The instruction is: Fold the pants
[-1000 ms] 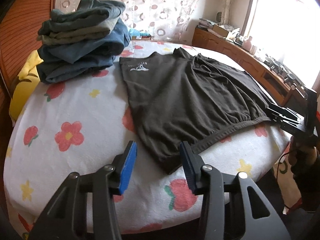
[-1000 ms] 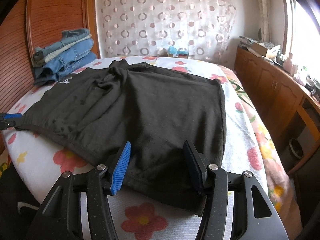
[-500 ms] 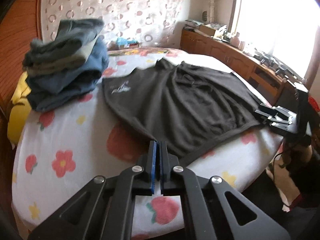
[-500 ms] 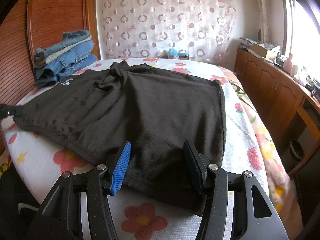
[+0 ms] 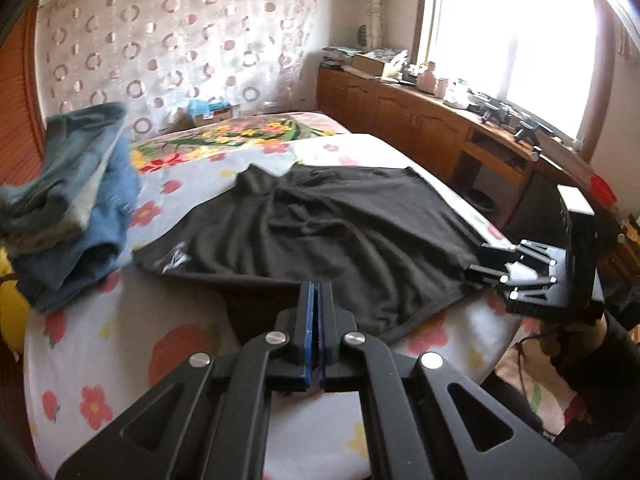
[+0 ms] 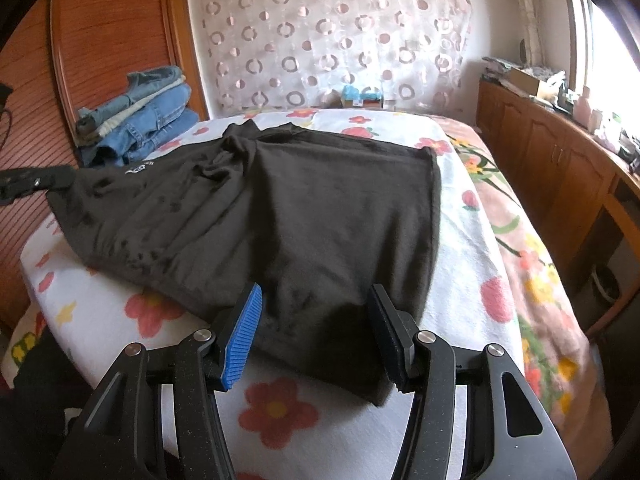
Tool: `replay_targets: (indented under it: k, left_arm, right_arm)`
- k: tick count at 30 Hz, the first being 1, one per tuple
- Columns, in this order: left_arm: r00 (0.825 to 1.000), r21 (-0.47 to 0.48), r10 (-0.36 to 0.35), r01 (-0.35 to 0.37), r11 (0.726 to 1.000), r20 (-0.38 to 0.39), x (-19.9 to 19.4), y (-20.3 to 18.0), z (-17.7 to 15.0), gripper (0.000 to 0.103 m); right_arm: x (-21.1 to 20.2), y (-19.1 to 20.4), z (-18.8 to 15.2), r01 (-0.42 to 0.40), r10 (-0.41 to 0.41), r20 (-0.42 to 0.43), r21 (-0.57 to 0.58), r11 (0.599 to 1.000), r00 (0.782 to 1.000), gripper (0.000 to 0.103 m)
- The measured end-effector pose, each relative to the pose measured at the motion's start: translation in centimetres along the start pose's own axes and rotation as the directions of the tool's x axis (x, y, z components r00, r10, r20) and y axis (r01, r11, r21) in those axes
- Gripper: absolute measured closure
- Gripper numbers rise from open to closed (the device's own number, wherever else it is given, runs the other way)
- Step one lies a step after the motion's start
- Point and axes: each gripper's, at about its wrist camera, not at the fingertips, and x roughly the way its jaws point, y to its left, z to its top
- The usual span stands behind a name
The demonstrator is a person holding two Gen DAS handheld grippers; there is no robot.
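Note:
Dark brown pants point(image 5: 320, 232) lie spread on the flowered bed; they also show in the right wrist view point(image 6: 312, 208). My left gripper point(image 5: 316, 292) is shut on the near waistband corner and holds it lifted above the sheet; it shows at the far left of the right wrist view point(image 6: 36, 182). My right gripper point(image 6: 316, 312) is open, its jaws either side of the other waistband corner, which lies on the bed. It shows at the right of the left wrist view point(image 5: 492, 264).
A stack of folded jeans point(image 5: 68, 200) sits at the bed's left by the wooden headboard point(image 6: 112, 40). A wooden cabinet point(image 5: 440, 128) with clutter runs under the window on the right. The bed's front edge point(image 6: 280, 408) is just below my right gripper.
My left gripper shut on the pants' corner and lifted it up and forward, dragging that side. My right gripper stayed open in the same place.

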Motion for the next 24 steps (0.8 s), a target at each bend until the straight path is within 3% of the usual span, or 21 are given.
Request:
replay_targets:
  k: [7,11,19,24]
  left_arm:
    - [0.999,0.039,-0.041,0.040,0.998,0.009,1.2,-3.0,2.4,0.103]
    - [0.998,-0.017,-0.058,0.059,0.998,0.032,1.0,-2.5,2.7,0.100]
    - [0.999,-0.054,0.032,-0.030,0.998,0.039,0.2,0.1,1.5,0.083]
    - [0.997,-0.058,0.075,-0.075,0.996,0.011,0.5,2.3,-0.2,0.081]
  right_arm:
    - [-1.6,-0.6,0.3,-0.010,0.010,0.022,0.010,1.000,1.000,0.048]
    - [-2.6,-0.5,0.7,-0.018,0.018,0.044,0.006,1.000,0.999,0.048]
    - [-1.8,1.8,1.6,-0.061,0.062,0.044,-0.019,0.998,0.997,0.047]
    - [-0.6,4.1,2.5,-0.108,0.110,0.031,-0.037,0.993,0.993,0.048]
